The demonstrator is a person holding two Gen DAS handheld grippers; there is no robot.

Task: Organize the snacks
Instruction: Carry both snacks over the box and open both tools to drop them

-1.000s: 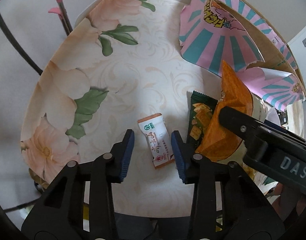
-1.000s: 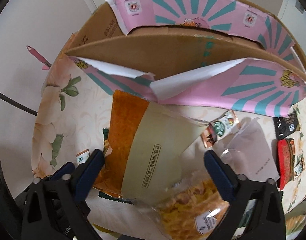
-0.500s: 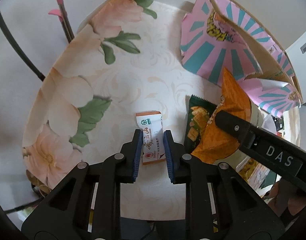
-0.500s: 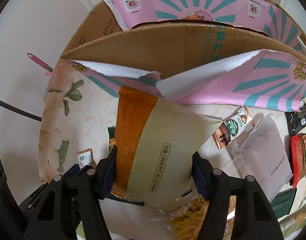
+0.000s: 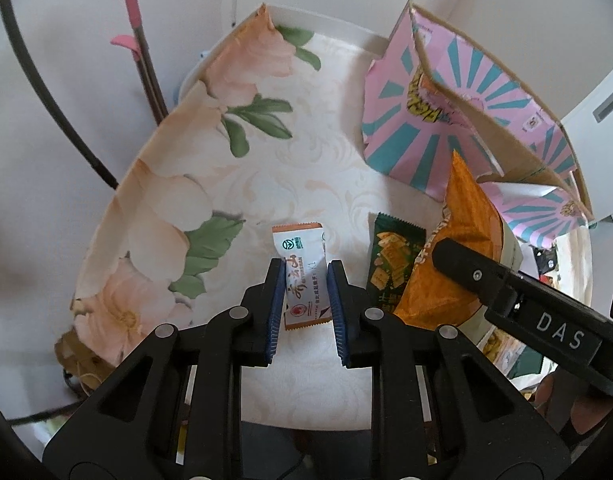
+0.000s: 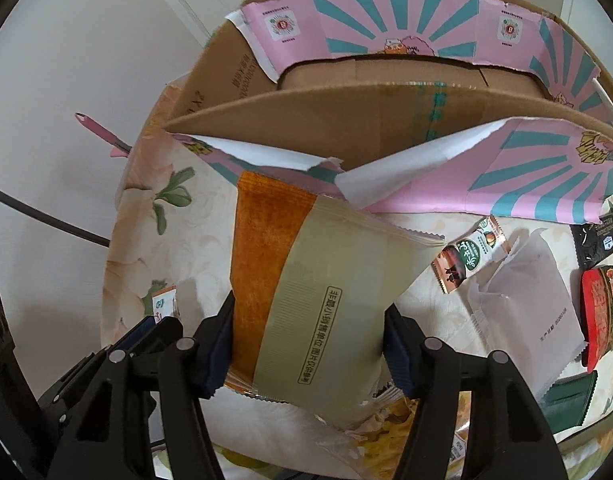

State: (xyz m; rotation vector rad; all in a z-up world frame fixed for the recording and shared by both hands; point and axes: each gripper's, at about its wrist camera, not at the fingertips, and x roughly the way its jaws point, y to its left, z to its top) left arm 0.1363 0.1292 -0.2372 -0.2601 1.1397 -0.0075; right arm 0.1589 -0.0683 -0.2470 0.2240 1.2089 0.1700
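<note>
On the table (image 5: 330,132), which is covered in a cream cloth printed with peach flowers and green leaves, the left claw (image 5: 305,280) is clenched on a small white-and-orange snack packet (image 5: 304,278), its blue pads pressing both long edges while the packet's top sticks out beyond the fingertips; whether the packet is lifted or lying on the cloth cannot be told. Just to the right of it lies a dark green cracker packet (image 5: 390,266), partly tucked under a large orange-and-beige snack bag (image 6: 318,300). The right claw (image 6: 308,332) is grasping that bag across its width, one pad on the orange side and one on the beige side, with the bag's upper edge reaching toward the torn flaps of a pink-and-teal cardboard box (image 6: 386,128) that stands open just behind it. Beside the bag on the right lie a small brown-and-green sachet (image 6: 468,258), a white pouch (image 6: 526,304), a black packet (image 6: 598,240) and a red packet (image 6: 600,316), all on the cloth near the box's front wall. A pink-tipped handle (image 5: 140,44) leans against the wall beyond the table's left edge.
</note>
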